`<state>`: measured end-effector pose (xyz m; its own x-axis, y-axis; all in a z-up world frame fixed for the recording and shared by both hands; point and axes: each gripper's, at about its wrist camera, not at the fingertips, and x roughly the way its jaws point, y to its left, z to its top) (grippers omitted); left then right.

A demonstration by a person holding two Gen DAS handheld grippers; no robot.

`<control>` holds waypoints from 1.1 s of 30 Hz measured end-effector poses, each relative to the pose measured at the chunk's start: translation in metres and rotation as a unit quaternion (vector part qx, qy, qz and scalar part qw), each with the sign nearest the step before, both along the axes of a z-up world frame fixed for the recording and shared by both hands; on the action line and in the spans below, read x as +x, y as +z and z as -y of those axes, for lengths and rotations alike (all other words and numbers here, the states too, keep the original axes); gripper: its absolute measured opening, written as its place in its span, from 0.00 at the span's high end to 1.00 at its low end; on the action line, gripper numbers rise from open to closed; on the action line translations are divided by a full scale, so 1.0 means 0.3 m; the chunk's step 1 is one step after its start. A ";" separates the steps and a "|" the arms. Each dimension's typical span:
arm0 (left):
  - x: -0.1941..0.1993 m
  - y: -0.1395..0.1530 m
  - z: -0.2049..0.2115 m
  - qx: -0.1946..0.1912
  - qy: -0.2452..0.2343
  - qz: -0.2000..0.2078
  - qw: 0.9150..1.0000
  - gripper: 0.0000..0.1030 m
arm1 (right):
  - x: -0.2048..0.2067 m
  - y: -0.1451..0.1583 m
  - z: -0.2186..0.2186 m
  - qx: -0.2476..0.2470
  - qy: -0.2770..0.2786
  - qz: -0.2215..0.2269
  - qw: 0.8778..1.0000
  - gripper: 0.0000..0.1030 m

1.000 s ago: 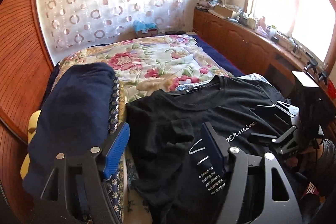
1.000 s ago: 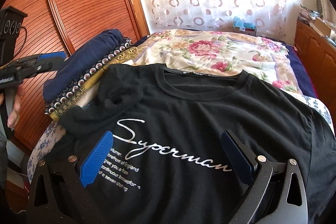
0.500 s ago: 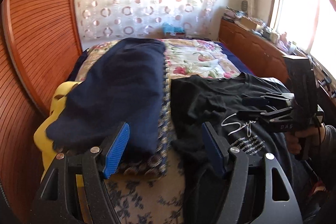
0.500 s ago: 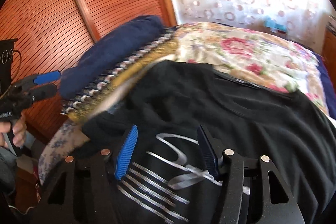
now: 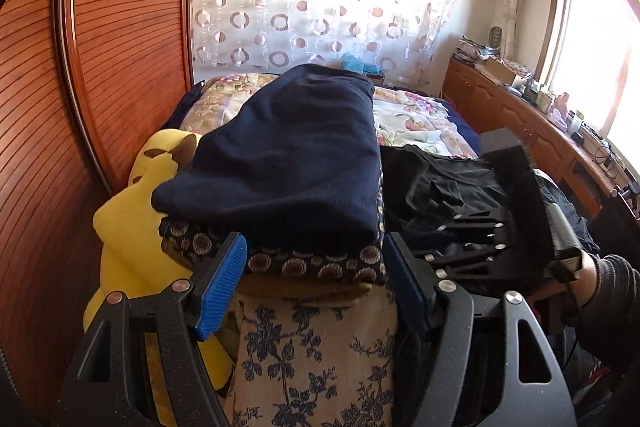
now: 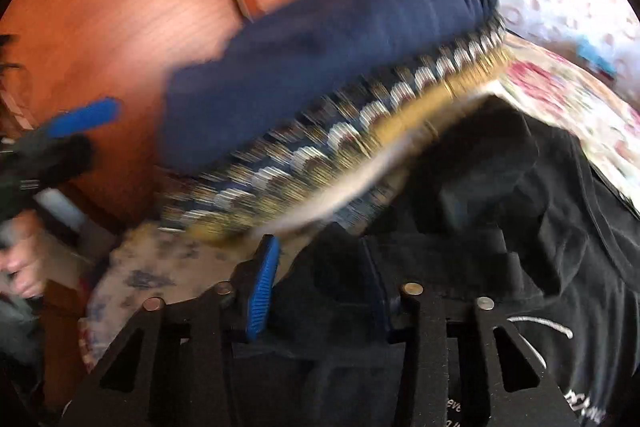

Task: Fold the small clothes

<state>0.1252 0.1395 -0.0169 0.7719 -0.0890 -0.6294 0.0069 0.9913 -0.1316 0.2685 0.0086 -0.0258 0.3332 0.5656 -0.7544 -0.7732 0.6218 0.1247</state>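
1. Left tool (image 5: 314, 285): jaws wide, nothing between them. It faces the end of a folded stack (image 5: 280, 187) on the bed (image 5: 420, 119), navy piece on top, patterned layers under it. No contact seen; likely waiting while the other side works.
2. Right tool (image 6: 320, 291): jaws narrowed, black cloth between the pads (image 6: 262, 293). Frame is motion-blurred, so I cannot tell whether the grip is firm or the cloth only lies in the gap.
3. Black tee (image 6: 560, 227): lies on the bed just right of the stack, its left sleeve bunched against the stack's base. White script print partly visible near the right tool.
4. Judgement: right tool is at the tee's left edge or sleeve, the natural point for drawing that side across the chest as a first fold. Fold not yet made.
5. Yellow plush (image 5: 132, 219) sits left of the stack, touching it, against the wooden wardrobe (image 5: 120, 47).
6. Risk: sleeve pressed to the stack; pulling it may drag or tip the layers.
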 end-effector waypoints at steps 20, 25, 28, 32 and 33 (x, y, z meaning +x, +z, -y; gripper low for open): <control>-0.032 -0.056 0.185 0.017 -0.065 0.004 0.998 0.31 | -0.168 -0.046 0.540 0.067 -0.148 -0.011 0.987 0.82; -0.020 -0.091 0.235 0.021 -0.073 -0.009 0.997 0.31 | -0.168 0.011 0.541 0.076 -0.165 0.011 0.983 0.54; -0.014 -0.125 0.259 0.030 -0.075 -0.023 0.996 0.31 | -0.163 0.044 0.506 0.081 -0.160 0.025 0.984 0.48; -0.004 -0.173 0.269 0.034 -0.074 -0.043 0.996 0.31 | -0.114 0.042 0.439 0.069 -0.142 0.025 0.987 0.48; -0.004 -0.184 0.270 0.033 -0.074 -0.047 0.996 0.31 | -0.112 0.035 0.419 0.067 -0.136 0.020 0.988 0.48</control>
<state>0.1241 0.0585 -0.0720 0.6905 -0.1533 -0.7069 0.1439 0.9869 -0.0733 0.2350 -0.1172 -0.0154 0.5154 0.5450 -0.6613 -0.5852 0.7876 0.1930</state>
